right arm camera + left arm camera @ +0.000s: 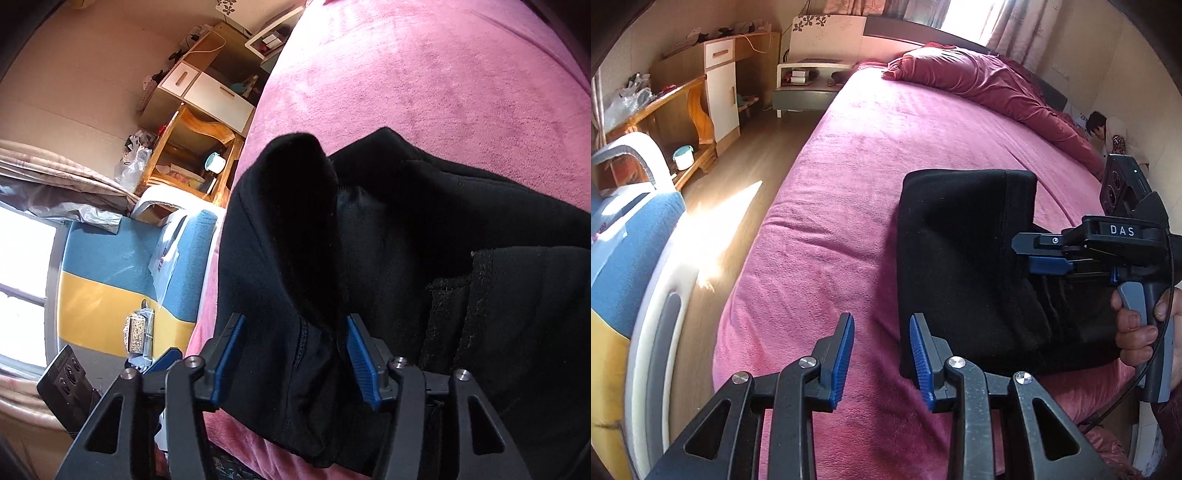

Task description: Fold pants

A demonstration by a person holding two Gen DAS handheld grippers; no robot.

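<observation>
Blue pads of the right gripper (293,356) stood spread around a loose fold of the pants (388,258). Just left of the pants, the left gripper (882,356) hung parted and empty over the bed (849,155).

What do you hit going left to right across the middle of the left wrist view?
Blue and white chair → sunlit wooden floor → pink bed cover → black pants → right gripper → hand on its grip.
</observation>
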